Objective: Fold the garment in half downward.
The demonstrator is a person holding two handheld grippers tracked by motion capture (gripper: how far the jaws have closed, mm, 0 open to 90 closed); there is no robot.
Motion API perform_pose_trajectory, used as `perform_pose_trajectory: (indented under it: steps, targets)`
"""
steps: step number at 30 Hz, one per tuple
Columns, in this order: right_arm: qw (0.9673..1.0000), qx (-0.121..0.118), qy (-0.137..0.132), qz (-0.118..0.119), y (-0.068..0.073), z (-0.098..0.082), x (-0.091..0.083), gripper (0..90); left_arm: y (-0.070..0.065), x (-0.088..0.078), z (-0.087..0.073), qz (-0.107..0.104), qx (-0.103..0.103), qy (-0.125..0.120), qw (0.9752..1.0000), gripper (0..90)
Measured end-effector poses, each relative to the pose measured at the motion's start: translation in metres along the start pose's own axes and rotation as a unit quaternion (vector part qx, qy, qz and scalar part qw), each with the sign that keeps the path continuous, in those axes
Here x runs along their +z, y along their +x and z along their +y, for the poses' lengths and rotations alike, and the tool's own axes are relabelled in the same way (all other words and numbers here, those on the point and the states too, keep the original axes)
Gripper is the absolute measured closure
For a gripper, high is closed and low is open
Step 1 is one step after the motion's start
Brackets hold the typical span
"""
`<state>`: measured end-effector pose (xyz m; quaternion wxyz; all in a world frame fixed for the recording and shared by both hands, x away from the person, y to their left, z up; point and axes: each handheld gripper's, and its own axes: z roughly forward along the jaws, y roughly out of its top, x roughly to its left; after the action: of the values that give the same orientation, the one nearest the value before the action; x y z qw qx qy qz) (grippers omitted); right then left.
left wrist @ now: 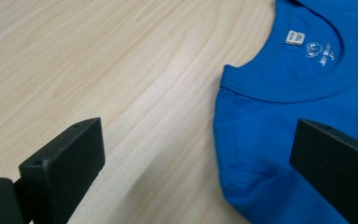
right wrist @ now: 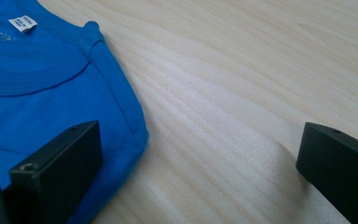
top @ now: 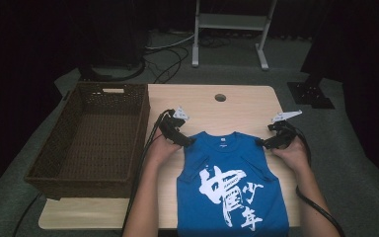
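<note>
A blue shirt [top: 229,185] lies flat on the tabletop [top: 237,106], collar toward twelve o'clock and its white print facing up, with the hem running off the near edge at six o'clock. The left tool [top: 186,140] sits at the shirt's ten o'clock shoulder and the right tool [top: 262,143] at its two o'clock shoulder. Both are spread wide, each straddling a shoulder edge, one jaw over cloth and one over bare wood, pinching nothing. The step in hand looks like lining up to grab both shoulders. Next, each tool likely has to drop onto its shoulder seam and close on it. An empty wicker basket [top: 96,138] waits at nine o'clock.
</note>
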<state>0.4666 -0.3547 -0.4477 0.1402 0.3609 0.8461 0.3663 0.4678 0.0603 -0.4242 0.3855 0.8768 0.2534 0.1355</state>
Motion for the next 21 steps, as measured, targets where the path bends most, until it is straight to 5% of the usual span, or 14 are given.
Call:
perform_pose_trajectory:
  steps: [4,12,21]
  targets:
    - [1.0,0.0,0.0,0.0,0.0,0.0,0.0,0.0,0.005,0.0019,-0.0023,-0.006,-0.001,-0.011,0.9999,6.5]
    - [1.0,0.0,0.0,0.0,0.0001,0.0,0.0,0.0,0.0071,0.0044,-0.0069,-0.039,0.004,-0.009,0.9992,36.0]
    - [1.0,0.0,0.0,0.0,0.0001,0.0,0.0,0.0,0.0044,0.008,-0.0093,-0.048,-0.007,0.004,0.9988,46.6]
